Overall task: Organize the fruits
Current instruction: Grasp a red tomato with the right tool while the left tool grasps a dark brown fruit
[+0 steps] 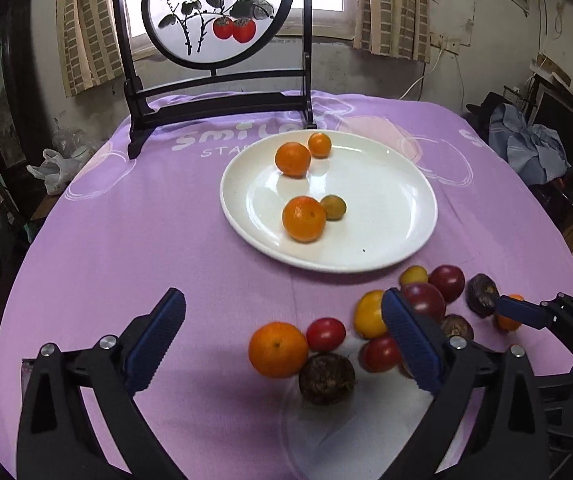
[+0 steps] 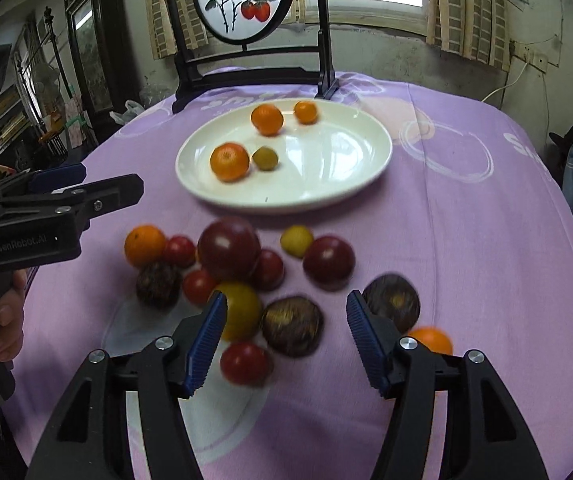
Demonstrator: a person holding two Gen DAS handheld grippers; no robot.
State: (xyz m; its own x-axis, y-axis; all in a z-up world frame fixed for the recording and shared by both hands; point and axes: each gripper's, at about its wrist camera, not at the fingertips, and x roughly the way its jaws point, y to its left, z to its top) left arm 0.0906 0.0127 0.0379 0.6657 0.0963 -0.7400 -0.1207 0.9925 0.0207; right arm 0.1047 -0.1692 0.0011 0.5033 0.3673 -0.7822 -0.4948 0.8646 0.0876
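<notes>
Apparently sorting oranges onto the plate [image 1: 406,240], the left gripper [image 1: 282,322] and right gripper [image 2: 286,340] both hang wide and empty over the fruit pile [image 2: 230,276], ready to pick.

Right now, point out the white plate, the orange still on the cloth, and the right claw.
white plate [image 1: 386,216], left wrist view, bare inner surface.
orange [image 1: 278,350], left wrist view, middle of peel.
right claw [image 2: 286,340], right wrist view, midway between fingertips.
</notes>
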